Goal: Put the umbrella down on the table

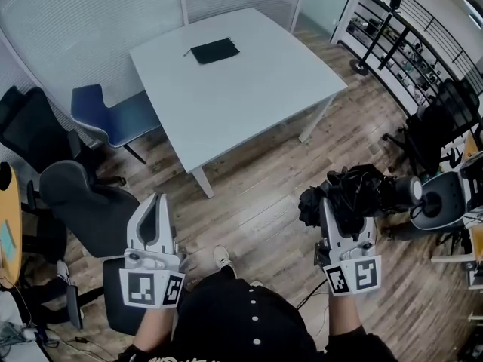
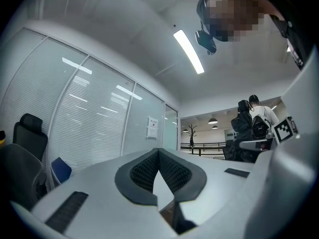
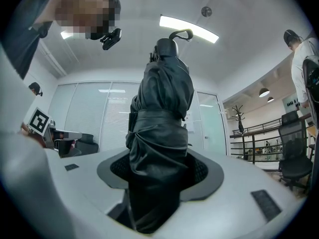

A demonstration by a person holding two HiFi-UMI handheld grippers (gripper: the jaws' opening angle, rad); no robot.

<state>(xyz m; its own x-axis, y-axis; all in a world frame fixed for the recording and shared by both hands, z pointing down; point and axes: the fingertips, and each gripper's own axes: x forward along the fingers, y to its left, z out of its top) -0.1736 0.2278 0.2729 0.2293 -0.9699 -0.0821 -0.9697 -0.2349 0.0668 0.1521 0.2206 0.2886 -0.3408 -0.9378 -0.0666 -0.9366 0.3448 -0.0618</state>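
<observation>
A folded black umbrella (image 1: 353, 193) is clamped between the jaws of my right gripper (image 1: 347, 207), over the wooden floor to the right of the white table (image 1: 249, 89). In the right gripper view the umbrella (image 3: 162, 98) stands up from the right gripper (image 3: 159, 169), its wrapped cloth filling the gap between the pads. My left gripper (image 1: 156, 200) is held out over the floor short of the table's near corner. Its pads meet at the tip with nothing between them (image 2: 158, 152). In the left gripper view, the umbrella (image 2: 244, 124) shows at the far right.
A flat black item (image 1: 215, 50) lies at the table's far side. A blue chair (image 1: 106, 111) and black office chairs (image 1: 83, 194) stand to the left, another black chair (image 1: 438, 130) to the right. A yellow tabletop edge (image 1: 9, 225) is at far left.
</observation>
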